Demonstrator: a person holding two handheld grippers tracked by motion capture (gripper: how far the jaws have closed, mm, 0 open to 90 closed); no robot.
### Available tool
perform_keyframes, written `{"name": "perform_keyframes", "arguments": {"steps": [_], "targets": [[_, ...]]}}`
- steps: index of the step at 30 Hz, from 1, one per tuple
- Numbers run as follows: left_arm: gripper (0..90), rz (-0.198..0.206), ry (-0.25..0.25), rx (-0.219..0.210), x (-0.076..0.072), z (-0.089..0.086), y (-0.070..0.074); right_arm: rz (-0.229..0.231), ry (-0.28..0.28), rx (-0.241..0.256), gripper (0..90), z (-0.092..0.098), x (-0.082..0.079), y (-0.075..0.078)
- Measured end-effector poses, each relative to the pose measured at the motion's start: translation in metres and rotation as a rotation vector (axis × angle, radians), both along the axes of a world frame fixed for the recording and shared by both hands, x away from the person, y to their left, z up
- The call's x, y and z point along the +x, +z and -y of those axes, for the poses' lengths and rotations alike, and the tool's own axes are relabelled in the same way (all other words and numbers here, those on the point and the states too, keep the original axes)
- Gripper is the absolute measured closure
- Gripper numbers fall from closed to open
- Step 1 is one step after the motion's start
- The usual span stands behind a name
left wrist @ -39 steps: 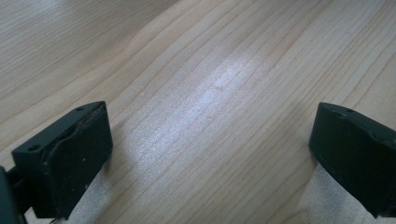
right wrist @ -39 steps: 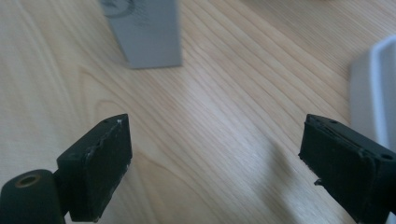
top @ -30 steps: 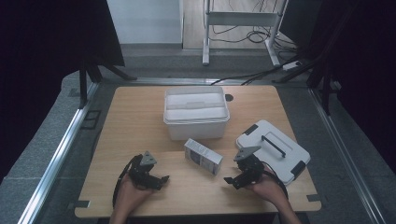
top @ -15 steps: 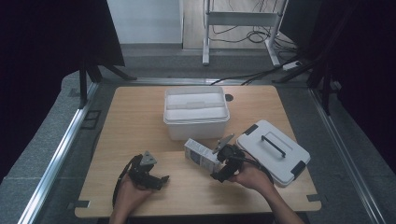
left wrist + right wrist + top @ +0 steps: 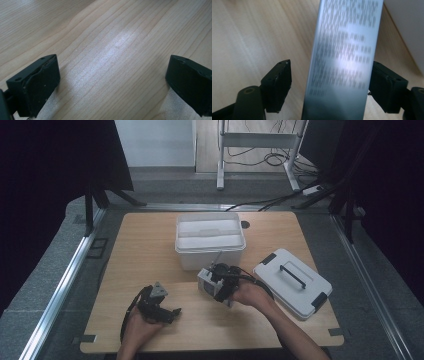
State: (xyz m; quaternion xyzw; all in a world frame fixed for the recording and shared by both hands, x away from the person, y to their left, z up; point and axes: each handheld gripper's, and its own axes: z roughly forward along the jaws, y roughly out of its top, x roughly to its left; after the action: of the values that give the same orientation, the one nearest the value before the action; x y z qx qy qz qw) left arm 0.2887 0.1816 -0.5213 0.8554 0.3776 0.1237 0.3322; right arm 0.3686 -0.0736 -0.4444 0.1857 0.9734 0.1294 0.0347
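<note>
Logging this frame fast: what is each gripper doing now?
Left gripper: open, nothing between its jaws, over bare table.
Right gripper: open, jaws either side of the small box, gap on one side.

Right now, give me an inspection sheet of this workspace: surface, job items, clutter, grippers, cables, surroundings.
Surface: wooden table, bare light grain under the left gripper.
Job's things: small printed box lying between the right gripper's jaws; open white bin just behind it; bin lid with a black handle lying flat to the right.
Clutter: nothing seen.
Grippers: left gripper open, low over the table, holding nothing; right gripper open, with a gap on one side of the box.
Cables: black cables on the floor beyond the table.
Surroundings: white stand legs, grey floor, dark curtains at both sides.
</note>
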Motion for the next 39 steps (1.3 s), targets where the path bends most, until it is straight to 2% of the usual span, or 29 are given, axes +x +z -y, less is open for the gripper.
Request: {"name": "perform_keyframes", "arguments": {"steps": [1, 4, 6, 7, 9, 12, 16, 19, 24, 25, 31, 34, 39], "targets": [[0.0, 0.000, 0.000, 0.000, 0.000, 0.000, 0.000, -0.005, 0.006, -0.031, 30.4, -0.008, 0.004, -0.001], [0.0, 0.000, -0.003, 0.001, 0.000, 0.000, 0.000, -0.032, 0.010, -0.062, 37.0, -0.017, 0.011, -0.003], [0.0, -0.001, -0.004, 0.000, 0.000, 0.000, 0.000, -0.042, 0.010, -0.069, 37.5, -0.019, 0.013, -0.004], [0.0, -0.001, -0.005, 0.001, 0.000, 0.000, 0.000, -0.064, -0.001, -0.084, 44.1, -0.023, 0.016, -0.006], [0.0, -0.002, -0.006, 0.000, 0.000, 0.000, 0.000, -0.074, -0.004, -0.086, 46.1, -0.024, 0.017, -0.007], [0.0, -0.001, -0.007, 0.000, 0.000, 0.000, 0.000, -0.077, -0.024, -0.105, 54.4, -0.025, 0.017, -0.006], [0.0, 0.000, -0.006, 0.000, 0.001, 0.000, 0.000, -0.077, -0.014, -0.092, 55.2, -0.022, 0.014, -0.003], [0.0, 0.000, -0.006, -0.001, 0.000, 0.000, 0.000, -0.076, 0.002, -0.073, 55.2, -0.013, 0.006, 0.003], [0.0, -0.001, -0.007, -0.001, 0.001, 0.000, 0.000, -0.073, 0.010, -0.069, 55.1, -0.002, -0.005, 0.010], [0.0, 0.000, -0.007, -0.001, 0.001, 0.000, 0.000, -0.071, 0.020, -0.069, 55.1, 0.005, -0.013, 0.011], [0.0, -0.001, -0.006, -0.001, 0.000, 0.000, 0.000, -0.074, 0.040, -0.061, 55.2, 0.018, -0.032, 0.010], [0.0, -0.001, -0.007, -0.001, 0.000, 0.000, 0.000, -0.077, 0.051, -0.063, 55.3, 0.026, -0.047, 0.009], [0.0, -0.001, -0.007, -0.001, 0.000, 0.000, 0.000, -0.071, 0.057, -0.062, 55.4, 0.033, -0.058, 0.007]]}}
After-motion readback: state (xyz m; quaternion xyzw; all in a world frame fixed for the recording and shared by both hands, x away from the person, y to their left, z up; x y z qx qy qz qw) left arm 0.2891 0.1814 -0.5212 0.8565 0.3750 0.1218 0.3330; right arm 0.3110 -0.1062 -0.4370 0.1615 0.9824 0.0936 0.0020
